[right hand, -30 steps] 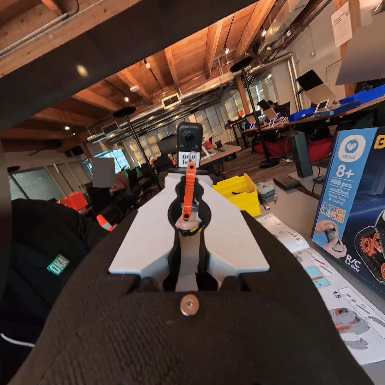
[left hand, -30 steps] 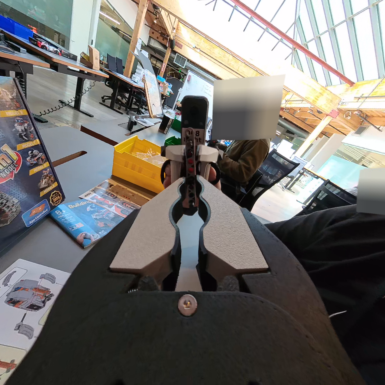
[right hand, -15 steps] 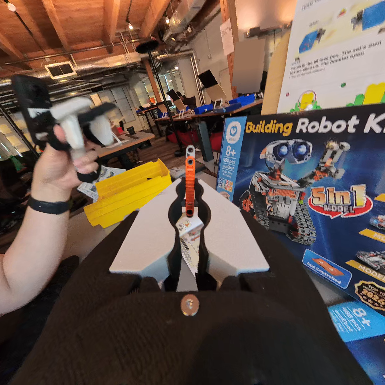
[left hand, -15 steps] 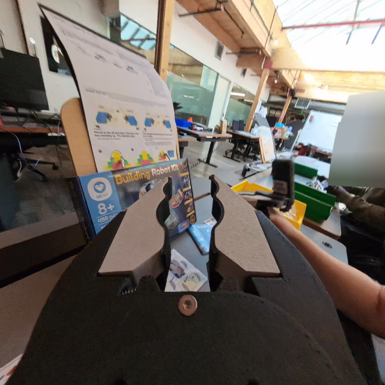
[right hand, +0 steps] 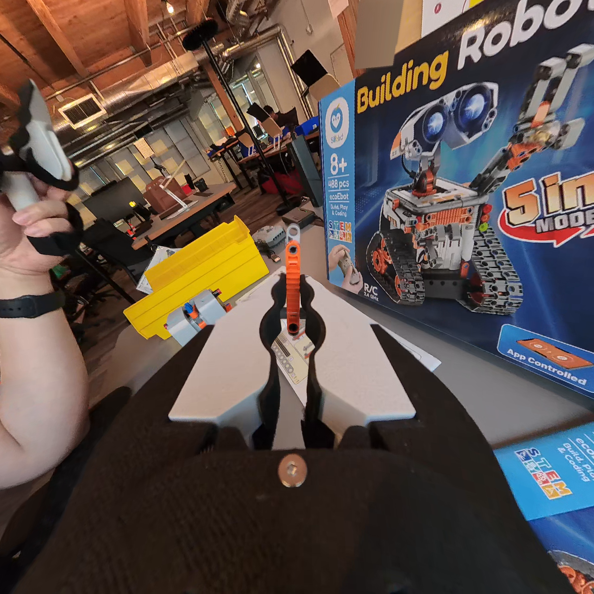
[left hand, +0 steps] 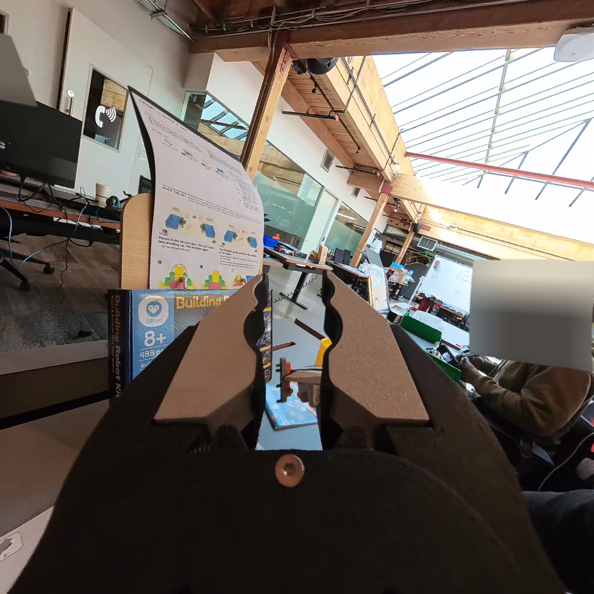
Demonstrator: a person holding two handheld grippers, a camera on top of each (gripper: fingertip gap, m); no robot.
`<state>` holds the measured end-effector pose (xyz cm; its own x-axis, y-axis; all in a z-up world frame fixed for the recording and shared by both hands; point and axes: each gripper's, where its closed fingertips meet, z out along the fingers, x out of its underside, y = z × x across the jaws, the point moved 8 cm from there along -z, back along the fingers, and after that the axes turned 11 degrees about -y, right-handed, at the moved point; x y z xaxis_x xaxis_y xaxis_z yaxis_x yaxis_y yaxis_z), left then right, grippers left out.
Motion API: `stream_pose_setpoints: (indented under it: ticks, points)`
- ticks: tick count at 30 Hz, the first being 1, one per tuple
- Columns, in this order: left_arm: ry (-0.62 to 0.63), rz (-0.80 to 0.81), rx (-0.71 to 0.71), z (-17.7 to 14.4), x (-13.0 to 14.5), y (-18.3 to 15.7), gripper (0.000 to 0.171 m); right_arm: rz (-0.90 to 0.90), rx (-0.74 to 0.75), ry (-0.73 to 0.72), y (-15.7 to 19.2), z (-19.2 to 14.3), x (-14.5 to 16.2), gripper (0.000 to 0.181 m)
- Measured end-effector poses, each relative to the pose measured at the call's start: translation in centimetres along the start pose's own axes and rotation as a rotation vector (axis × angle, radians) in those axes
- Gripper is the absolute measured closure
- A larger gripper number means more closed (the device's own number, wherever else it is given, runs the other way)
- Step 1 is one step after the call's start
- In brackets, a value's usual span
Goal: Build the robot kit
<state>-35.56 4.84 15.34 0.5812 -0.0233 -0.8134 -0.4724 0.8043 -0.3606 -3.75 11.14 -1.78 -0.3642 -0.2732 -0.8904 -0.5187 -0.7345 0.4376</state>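
Note:
My right gripper (right hand: 293, 283) is shut on a thin orange beam (right hand: 292, 289) that stands upright between its tips, with a small grey piece (right hand: 292, 233) at its top end. My left gripper (left hand: 294, 283) is open and empty, held up in a hand. It also shows at the upper left of the right wrist view (right hand: 32, 154). Through the left gripper's gap I see the right gripper's tips with the beam (left hand: 283, 379), above a blue booklet (left hand: 289, 411). A grey motor-like block (right hand: 199, 313) sits on the table in front of a yellow bin (right hand: 205, 279).
A tall blue robot-kit box (right hand: 466, 209) stands close on the right, also seen in the left wrist view (left hand: 151, 328). A printed sheet on a wooden stand (left hand: 199, 225) rises behind it. An instruction sheet (right hand: 295, 356) and a blue booklet (right hand: 553, 472) lie on the table. A seated person's sleeve (left hand: 514, 392) is at the right. My right fingertips sit around 30 cm from my left ones.
My left gripper opened, let go of the dark beam it held against the orange one, and swung away left. My right gripper turned right toward the box, still holding the orange beam.

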Motion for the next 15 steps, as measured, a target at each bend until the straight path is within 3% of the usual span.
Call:
stream_pose_setpoints:
  ticks: [11, 15]
  points:
    - [0.042, 0.127, -0.066, -0.3, -0.2, 0.0, 0.141, 0.003, -0.024, 0.089, 0.4, 1.1, 1.9, 0.176]
    - [0.120, 0.143, -0.054, 0.1, 0.6, -0.1, 0.140, 0.003, -0.031, 0.098, 0.5, 1.1, 2.0, 0.176]
